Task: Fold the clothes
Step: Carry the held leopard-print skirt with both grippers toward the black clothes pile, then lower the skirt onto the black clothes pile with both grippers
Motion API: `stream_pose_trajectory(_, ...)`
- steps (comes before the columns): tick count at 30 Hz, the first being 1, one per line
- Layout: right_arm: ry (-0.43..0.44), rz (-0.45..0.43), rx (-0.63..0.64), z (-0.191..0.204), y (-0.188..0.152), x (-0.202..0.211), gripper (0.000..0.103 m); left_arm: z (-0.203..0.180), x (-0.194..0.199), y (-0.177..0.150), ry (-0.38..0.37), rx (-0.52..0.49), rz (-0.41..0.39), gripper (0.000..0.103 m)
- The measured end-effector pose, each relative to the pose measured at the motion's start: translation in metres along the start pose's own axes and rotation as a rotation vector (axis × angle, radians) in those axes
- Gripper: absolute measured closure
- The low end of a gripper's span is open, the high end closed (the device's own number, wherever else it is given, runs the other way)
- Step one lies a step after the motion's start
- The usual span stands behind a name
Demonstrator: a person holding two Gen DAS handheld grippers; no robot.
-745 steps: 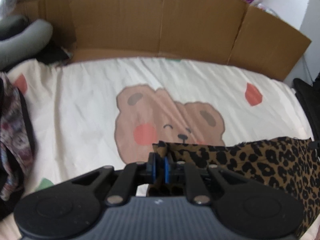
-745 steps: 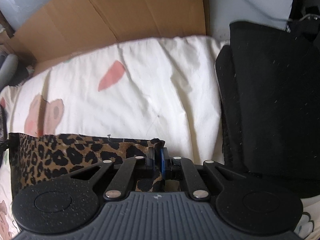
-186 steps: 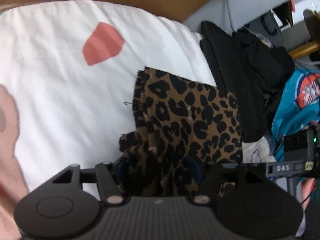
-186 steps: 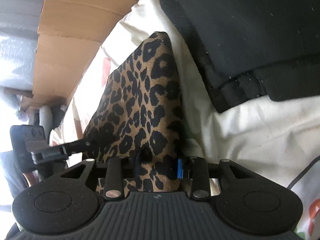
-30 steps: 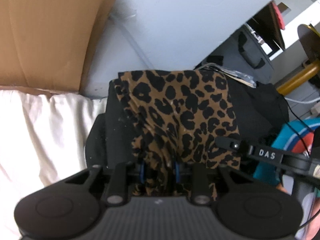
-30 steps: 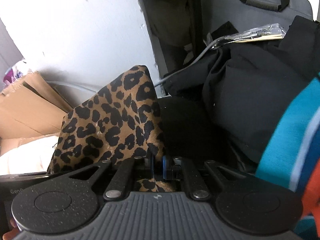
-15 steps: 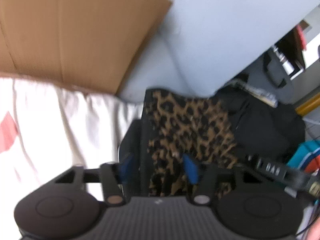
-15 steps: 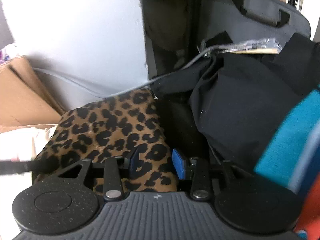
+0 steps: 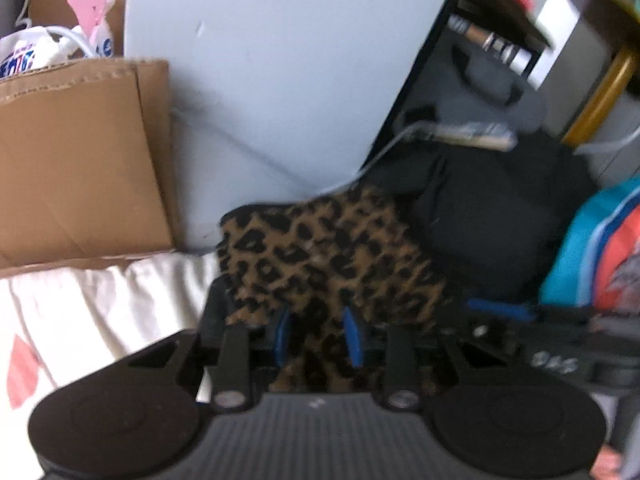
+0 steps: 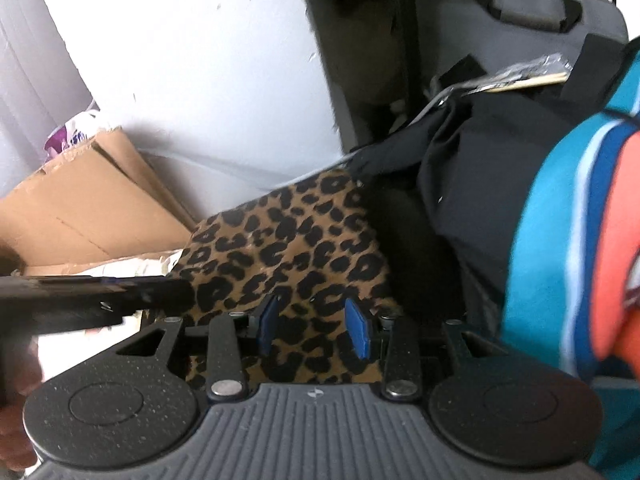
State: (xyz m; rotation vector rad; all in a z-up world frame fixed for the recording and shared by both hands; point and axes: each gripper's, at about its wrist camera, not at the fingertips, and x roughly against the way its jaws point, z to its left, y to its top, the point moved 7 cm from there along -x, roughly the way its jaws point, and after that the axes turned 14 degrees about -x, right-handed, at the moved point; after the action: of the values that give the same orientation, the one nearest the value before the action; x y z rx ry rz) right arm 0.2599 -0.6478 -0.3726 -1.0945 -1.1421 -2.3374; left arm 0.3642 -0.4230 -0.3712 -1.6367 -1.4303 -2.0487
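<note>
The folded leopard-print garment (image 10: 288, 248) lies as a compact flat packet on top of a dark folded pile (image 9: 216, 304), at the edge of the cream bedsheet (image 9: 100, 300) and just in front of the pale wall (image 9: 280, 60). Taking the packet as my landmark: its long axis runs away from me toward the wall, its near edge sits right under both my claws, the cardboard (image 9: 72, 168) stands to its left, and a heap of black clothing (image 10: 480, 168) bulks against its right side, with a teal and orange garment (image 10: 580, 220) beyond that.

My right gripper (image 10: 314, 328) has its blue pads spread apart with leopard cloth showing between them, nothing pinched. My left gripper (image 9: 318, 336) is the same, jaws parted over the near edge, cloth loose in the gap. Both point along the packet's length, level and low, side by side; neither is clearly nearer.

I judge the piece is folded and lying on the pile, so any next move turns on backing straight off along that axis without dragging the top layer
</note>
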Motion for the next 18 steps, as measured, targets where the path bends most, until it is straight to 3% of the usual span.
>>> stream_pose_trajectory(5, -0.031, 0.039, 0.038, 0.002, -0.007, -0.019, 0.059, 0.009, -0.022, -0.018, 0.047, -0.01, 0.075, 0.068)
stream_pose_trajectory(13, -0.156, 0.074, 0.116, -0.009, -0.022, -0.036, 0.059, 0.006, -0.018, -0.021, 0.066, -0.05, 0.064, 0.068)
stream_pose_trajectory(18, -0.176, 0.106, 0.105, -0.03, -0.03, -0.02, 0.059, 0.006, -0.005, -0.022, 0.107, -0.117, 0.054, 0.068)
